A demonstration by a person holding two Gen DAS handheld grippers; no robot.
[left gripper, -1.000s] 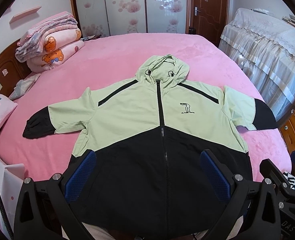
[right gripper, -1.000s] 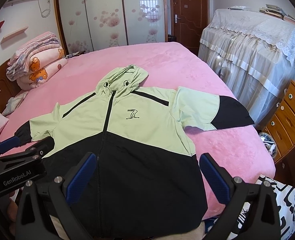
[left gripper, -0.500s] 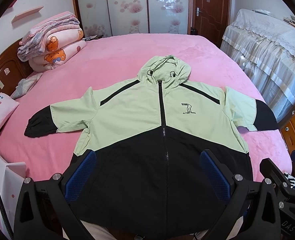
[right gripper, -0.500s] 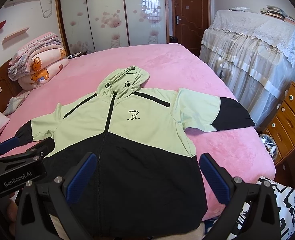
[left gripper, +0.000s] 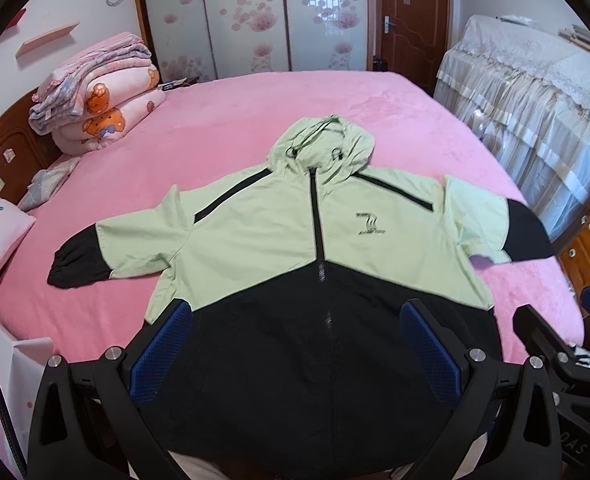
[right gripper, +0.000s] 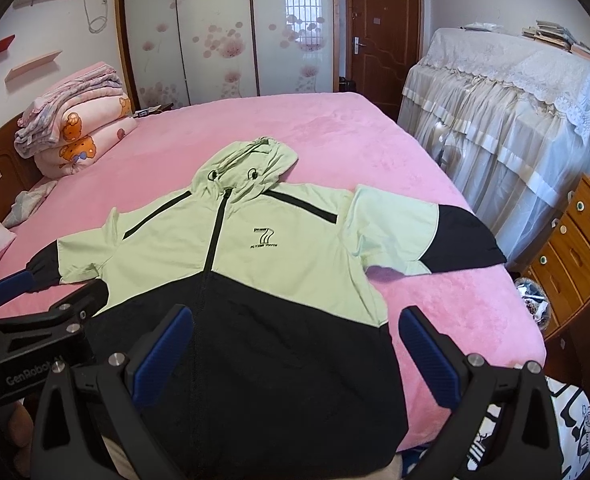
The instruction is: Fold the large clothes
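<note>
Almost nothing was moved since the earlier frames: both cameras were raised slightly, and the jacket [left gripper: 319,264] was left flat as it was. It was laid face up on the pink bed [left gripper: 255,120], zipped, hood away from the person, hem hanging over the near edge, sleeves spread to both sides of the body. The left gripper [left gripper: 295,344] was held above the hem with fingers [left gripper: 163,344] wide apart, nothing grasped. The right gripper [right gripper: 295,344] was likewise held spread and empty over the hem's right part. Folding was judged not yet started; this was read as the pre-grasp step. Next move was judged to call for a sleeve [right gripper: 427,236] to be pinched and carried across the jacket's chest. Beyond the hood, sliding wardrobe doors [left gripper: 255,16] and a brown door [left gripper: 411,16] were seen; stacked quilts [left gripper: 103,92] lay far left of the jacket, a lace-covered cabinet [right gripper: 507,120] right of it.
</note>
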